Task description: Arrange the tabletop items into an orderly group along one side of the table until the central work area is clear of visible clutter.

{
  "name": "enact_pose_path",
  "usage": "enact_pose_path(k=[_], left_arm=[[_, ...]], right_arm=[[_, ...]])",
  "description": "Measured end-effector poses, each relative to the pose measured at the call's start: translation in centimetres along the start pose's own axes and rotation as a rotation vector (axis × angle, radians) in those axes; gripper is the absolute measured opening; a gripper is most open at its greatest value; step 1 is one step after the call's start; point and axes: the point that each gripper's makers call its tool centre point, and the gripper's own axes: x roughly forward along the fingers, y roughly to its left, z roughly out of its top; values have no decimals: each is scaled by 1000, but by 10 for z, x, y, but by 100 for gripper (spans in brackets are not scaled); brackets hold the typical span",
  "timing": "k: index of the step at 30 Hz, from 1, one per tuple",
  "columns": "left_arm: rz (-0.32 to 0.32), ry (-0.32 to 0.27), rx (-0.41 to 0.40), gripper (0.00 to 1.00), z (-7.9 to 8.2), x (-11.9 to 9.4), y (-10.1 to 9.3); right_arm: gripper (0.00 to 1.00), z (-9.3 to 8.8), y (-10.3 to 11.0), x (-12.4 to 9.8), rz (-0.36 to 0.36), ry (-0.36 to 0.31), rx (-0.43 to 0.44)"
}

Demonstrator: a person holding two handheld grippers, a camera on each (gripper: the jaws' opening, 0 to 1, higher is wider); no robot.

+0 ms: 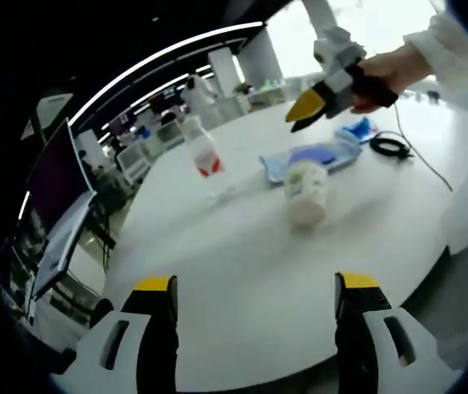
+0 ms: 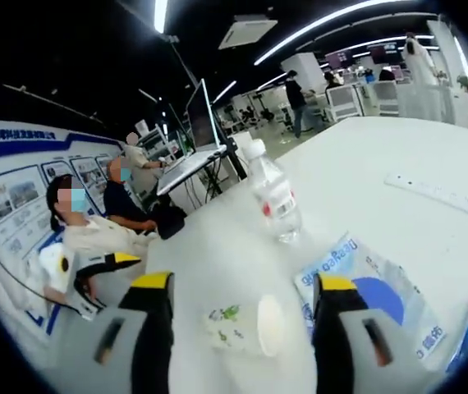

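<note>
A paper cup (image 1: 308,190) lies on its side near the middle of the round white table (image 1: 234,246). A clear water bottle (image 1: 202,153) with a red label stands behind it, and a blue-and-white packet (image 1: 317,156) lies flat beside it. My left gripper (image 1: 256,283) is open over the near table edge, well short of the cup. A hand holds my right gripper (image 1: 306,107) above the packet. In the right gripper view its jaws (image 2: 245,283) stand open, with the cup (image 2: 246,327) below and between them, untouched. The bottle (image 2: 273,197) and the packet (image 2: 373,295) lie just beyond.
A black cable (image 1: 392,146) and a small blue item (image 1: 357,130) lie past the packet. A white power strip (image 2: 443,195) rests further out on the table (image 2: 365,156). Seated people (image 2: 86,230) and desks with monitors (image 2: 199,115) are off the table's side.
</note>
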Motion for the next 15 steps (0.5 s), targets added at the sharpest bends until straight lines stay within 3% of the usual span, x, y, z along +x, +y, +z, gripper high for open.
enact_pose_path(k=[4,9,13,15], left_arm=[[-11,-38,-50,75,8,-4,0],[-11,-215,-128,79,39,-17,-1],[-31,-230,-151,82,41,-15,-4],[-30,-219,-161,81,39,-15,-3]], right_arm=[[64,-7,2,2,16,30,6],[57,-23,3,3,40,89,4],[51,-35,-2,4,48,114,38],[42,-41,1,6,74,131,55]])
